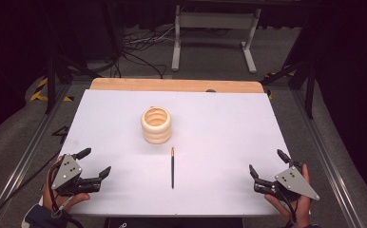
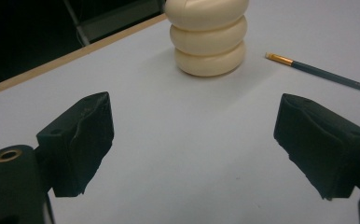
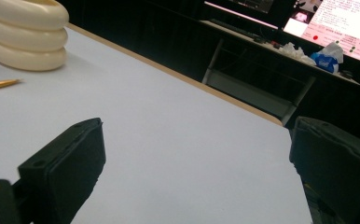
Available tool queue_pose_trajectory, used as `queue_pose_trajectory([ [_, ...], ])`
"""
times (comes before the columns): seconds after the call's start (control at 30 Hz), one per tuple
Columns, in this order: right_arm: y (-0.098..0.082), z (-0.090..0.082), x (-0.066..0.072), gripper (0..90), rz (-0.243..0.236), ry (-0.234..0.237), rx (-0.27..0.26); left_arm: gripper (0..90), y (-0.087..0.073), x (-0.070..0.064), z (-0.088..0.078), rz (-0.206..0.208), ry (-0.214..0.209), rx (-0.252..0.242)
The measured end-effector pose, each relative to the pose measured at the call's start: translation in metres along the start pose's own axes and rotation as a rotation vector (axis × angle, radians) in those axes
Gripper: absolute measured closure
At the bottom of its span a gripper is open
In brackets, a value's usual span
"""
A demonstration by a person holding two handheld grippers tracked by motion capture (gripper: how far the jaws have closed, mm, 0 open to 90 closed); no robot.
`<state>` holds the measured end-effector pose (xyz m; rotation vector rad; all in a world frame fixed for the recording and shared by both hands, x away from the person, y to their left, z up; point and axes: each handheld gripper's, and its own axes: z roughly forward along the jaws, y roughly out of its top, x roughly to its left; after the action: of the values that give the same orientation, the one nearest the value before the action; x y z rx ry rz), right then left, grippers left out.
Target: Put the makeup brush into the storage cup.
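Note:
A cream ribbed holder (image 1: 156, 125) made of stacked rings stands upright near the middle of the white table (image 1: 219, 123). In front of it lies a thin dark brush (image 1: 172, 167) with a gold ferrule, pointing at the holder. My left gripper (image 1: 95, 162) rests at the front left, open and empty. My right gripper (image 1: 267, 164) rests at the front right, also open and empty. The left gripper view has the holder (image 2: 209, 39) and the brush (image 2: 327, 73) ahead of its jaws. The right gripper view has the holder (image 3: 26, 37) and the brush tip (image 3: 1, 84) at far left.
A wooden edge (image 1: 172, 85) runs along the table's far side. Beyond it are a white metal frame (image 1: 215, 33) and cables (image 1: 139, 47) on the floor. A lit screen (image 3: 341, 28) and a desk with clutter stand past the table in the right gripper view.

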<state>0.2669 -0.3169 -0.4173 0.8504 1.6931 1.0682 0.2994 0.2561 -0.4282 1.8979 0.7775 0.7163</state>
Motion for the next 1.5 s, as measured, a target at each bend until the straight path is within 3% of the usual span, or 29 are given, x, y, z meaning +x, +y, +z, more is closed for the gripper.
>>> queue_pose_trajectory([
  [0.3,-0.003,0.004,-0.001,5.1,-0.004,-0.013,0.032,13.6,0.012,-0.006,0.009,-0.033,-0.067,0.023],
  [0.5,-0.006,0.008,0.001,5.5,-0.016,-0.016,0.066,12.3,0.021,-0.01,0.025,-0.098,-0.177,0.091],
  [0.67,-0.006,0.012,0.002,5.8,-0.027,-0.016,0.079,14.4,0.042,-0.024,0.044,-0.118,-0.19,0.192],
  [0.77,-0.007,0.014,0.004,5.8,-0.038,-0.011,0.09,19.1,0.059,-0.037,0.055,-0.111,-0.155,0.228],
  [0.83,-0.007,0.013,0.005,6.0,-0.049,-0.009,0.097,20.2,0.072,-0.046,0.066,-0.15,-0.182,0.253],
  [0.87,-0.008,0.013,0.005,6.0,-0.051,-0.009,0.1,22.3,0.078,-0.05,0.072,-0.167,-0.198,0.276],
  [1.0,-0.008,0.013,0.005,6.2,-0.052,-0.009,0.109,25.5,0.097,-0.068,0.098,-0.155,-0.215,0.359],
  [1.1,-0.01,0.012,0.004,6.3,-0.055,-0.008,0.119,29.6,0.105,-0.076,0.119,-0.196,-0.254,0.436],
  [1.23,-0.011,0.012,0.003,6.5,-0.056,-0.009,0.124,36.5,0.11,-0.078,0.148,-0.264,-0.273,0.547],
  [1.3,-0.011,0.012,0.003,6.5,-0.057,-0.008,0.127,42.3,0.111,-0.079,0.161,-0.281,-0.336,0.614],
  [1.33,-0.011,0.012,0.003,6.6,-0.06,-0.008,0.129,43.0,0.112,-0.079,0.167,-0.287,-0.346,0.631],
  [1.4,-0.012,0.013,0.004,6.7,-0.064,-0.006,0.132,48.4,0.114,-0.081,0.178,-0.27,-0.347,0.689],
  [1.43,-0.012,0.013,0.004,6.7,-0.066,-0.004,0.133,48.1,0.115,-0.082,0.182,-0.285,-0.343,0.715],
  [1.5,-0.011,0.013,0.006,6.8,-0.072,0.0,0.136,49.3,0.116,-0.083,0.191,-0.277,-0.316,0.765],
])
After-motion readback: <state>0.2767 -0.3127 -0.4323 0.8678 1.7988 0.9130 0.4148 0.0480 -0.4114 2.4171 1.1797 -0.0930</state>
